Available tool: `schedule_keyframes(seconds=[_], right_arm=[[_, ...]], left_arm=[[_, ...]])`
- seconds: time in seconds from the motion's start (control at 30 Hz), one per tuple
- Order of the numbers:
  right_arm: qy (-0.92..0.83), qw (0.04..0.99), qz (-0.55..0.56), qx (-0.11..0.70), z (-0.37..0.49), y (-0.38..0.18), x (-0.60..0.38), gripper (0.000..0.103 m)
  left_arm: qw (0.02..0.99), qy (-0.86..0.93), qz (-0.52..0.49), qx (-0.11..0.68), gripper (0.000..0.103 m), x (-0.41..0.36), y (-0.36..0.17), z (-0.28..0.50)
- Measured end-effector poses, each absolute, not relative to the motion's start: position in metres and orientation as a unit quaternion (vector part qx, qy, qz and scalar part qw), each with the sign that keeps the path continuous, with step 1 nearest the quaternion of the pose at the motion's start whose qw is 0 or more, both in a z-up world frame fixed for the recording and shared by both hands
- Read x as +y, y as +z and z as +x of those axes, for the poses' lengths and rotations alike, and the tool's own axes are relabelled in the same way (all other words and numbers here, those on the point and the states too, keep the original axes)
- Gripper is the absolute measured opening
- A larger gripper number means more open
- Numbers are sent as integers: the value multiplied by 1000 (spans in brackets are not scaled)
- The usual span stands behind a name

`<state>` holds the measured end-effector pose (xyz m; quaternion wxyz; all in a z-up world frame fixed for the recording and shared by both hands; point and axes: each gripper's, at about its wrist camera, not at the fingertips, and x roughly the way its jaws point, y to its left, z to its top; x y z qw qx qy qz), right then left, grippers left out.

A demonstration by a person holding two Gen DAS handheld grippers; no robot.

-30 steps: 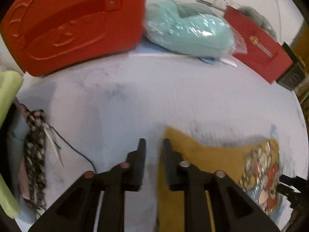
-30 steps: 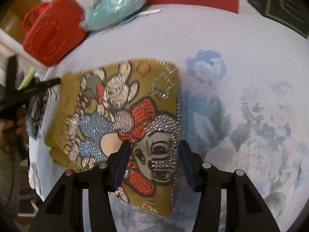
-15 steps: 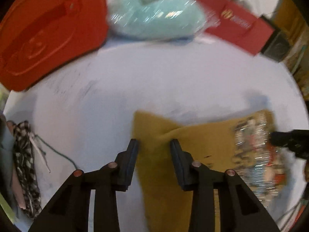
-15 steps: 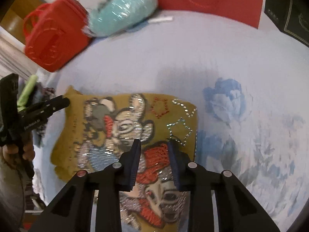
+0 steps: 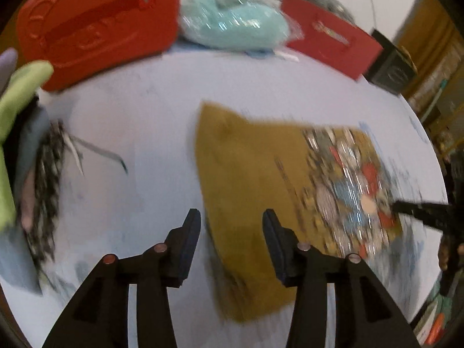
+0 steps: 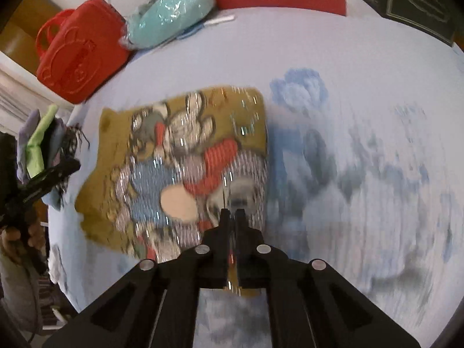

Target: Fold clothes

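Below the left tongs (image 5: 231, 242), spread w/ jaws just opening, the shirt's (image 5: 255, 191) plain left edge is straddled, untouched; the printed end is pinched by right tongs (image 6: 232, 217), just closed.

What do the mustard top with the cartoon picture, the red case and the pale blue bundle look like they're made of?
The mustard top looks like soft matte knit cloth; its picture glints in tiny dots, probably sequins or rhinestones. The red case looks like moulded hard plastic: raised lines and a slight sheen. The pale blue bundle seems soft fabric inside thin clear plastic wrap, which is crinkled and shiny. Motion blur leaves all this uncertain.
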<state>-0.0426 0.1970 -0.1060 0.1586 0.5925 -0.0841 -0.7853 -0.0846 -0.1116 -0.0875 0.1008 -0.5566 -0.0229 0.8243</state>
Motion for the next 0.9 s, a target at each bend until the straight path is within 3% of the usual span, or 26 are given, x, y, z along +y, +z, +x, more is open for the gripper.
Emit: schedule_keyframes(seconds=[0.07, 0.13, 0.17, 0.27, 0.3, 0.33, 0.4, 0.47, 0.57, 0.63, 0.67, 0.7, 0.73, 0.8, 0.9], right_arm=[[-788, 148, 591, -86, -36, -107, 199, 21], [-796, 134, 586, -74, -32, -107, 198, 53], [-800, 126, 583, -66, -30, -107, 197, 55], [-797, 131, 587, -58, -24, -114, 195, 47], [-792, 133, 592, -61, -23, -118, 193, 26], [-788, 135, 597, -62, -22, -122, 191, 21], [-787, 130, 600, -63, -17, -121, 191, 13], [-785, 125, 603, -68, -12, -119, 193, 10], [-783, 129, 603, -83, -6, -119, 201, 10], [-784, 136, 599, -93, -4, -118, 205, 12], [-789, 141, 590, -99, -4, -115, 208, 14], [-796, 148, 578, -105, -4, -111, 211, 21], [-802, 154, 566, -111, -4, -107, 214, 33], [-810, 157, 552, -120, -8, -105, 217, 41], [-810, 161, 548, -133, -21, -110, 218, 41]], left_arm=[[96, 815, -571, -26, 47, -109, -99, -76], [85, 811, -579, -24, 47, -108, -108, -73], [80, 810, -581, -24, 47, -108, -112, -72], [69, 802, -592, -42, 45, -109, -124, -71], [67, 802, -591, -48, 35, -109, -125, -71], [74, 799, -595, -56, 29, -109, -126, -71], [75, 794, -600, -60, 19, -108, -123, -69], [81, 791, -603, -56, 19, -108, -123, -66], [88, 793, -600, -63, 23, -112, -119, -69], [94, 808, -577, -71, 35, -115, -108, -72], [98, 816, -565, -75, 50, -117, -103, -74], [95, 823, -556, -73, 55, -118, -99, -77], [91, 827, -551, -69, 55, -118, -100, -83], [87, 831, -546, -64, 55, -118, -105, -97], [84, 826, -554, -55, 55, -114, -119, -117]])
